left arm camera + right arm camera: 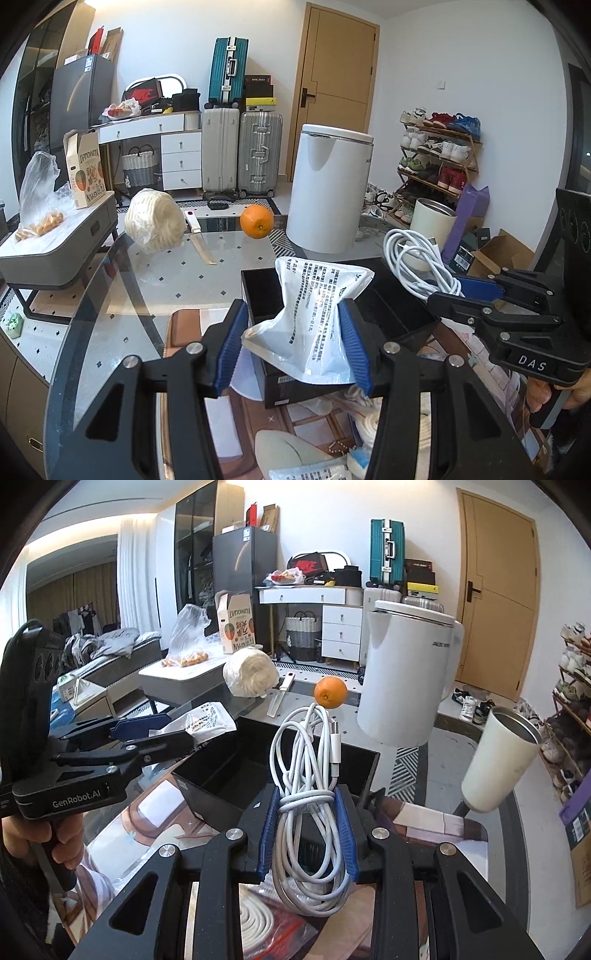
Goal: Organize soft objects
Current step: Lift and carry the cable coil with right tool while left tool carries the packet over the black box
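Observation:
My left gripper (293,339) is shut on a white printed pouch (317,314) and holds it above the near edge of an open black box (388,306). My right gripper (308,827) is shut on a coiled white cable (314,775) and holds it over the same black box (229,771). In the left wrist view the right gripper (461,295) with the cable (417,262) hangs at the box's right side. In the right wrist view the left gripper (162,731) with the pouch (207,720) is at the box's left.
On the glass table (207,291) stand a white fluffy bundle (155,221), an orange (257,222), a knife (199,240), a white kettle (328,188) and a cream cup (432,229). A patterned mat (192,332) lies under the box, with a white rope coil (255,923) and small bags near me.

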Demonstrator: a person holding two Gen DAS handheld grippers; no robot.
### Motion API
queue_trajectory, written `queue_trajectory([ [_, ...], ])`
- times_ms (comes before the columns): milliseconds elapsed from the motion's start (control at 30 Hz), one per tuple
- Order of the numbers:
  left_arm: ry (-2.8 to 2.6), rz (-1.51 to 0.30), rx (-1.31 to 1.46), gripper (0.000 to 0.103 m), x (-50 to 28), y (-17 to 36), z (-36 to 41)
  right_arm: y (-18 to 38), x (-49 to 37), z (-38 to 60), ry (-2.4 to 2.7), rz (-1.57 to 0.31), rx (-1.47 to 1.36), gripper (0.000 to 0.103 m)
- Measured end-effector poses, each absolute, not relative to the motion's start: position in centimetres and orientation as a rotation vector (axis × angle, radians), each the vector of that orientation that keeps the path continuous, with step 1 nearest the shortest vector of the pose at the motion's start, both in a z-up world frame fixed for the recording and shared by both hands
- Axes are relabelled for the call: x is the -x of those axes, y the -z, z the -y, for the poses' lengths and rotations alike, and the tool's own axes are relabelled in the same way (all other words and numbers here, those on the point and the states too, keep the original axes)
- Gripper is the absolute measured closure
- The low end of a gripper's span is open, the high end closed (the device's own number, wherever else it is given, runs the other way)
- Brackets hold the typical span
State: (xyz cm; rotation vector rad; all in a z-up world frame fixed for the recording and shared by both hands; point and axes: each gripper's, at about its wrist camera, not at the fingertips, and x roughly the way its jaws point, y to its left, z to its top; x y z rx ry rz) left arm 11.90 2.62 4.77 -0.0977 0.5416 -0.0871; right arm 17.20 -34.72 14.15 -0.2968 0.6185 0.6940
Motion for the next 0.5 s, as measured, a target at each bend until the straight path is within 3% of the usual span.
queue_trajectory([
  [500,0.078,-0.574,0.095,0.053,-14.8,-3.0,-2.5,-12.8,-20.3,31.9,-0.729,-0.607,0.437,0.073],
])
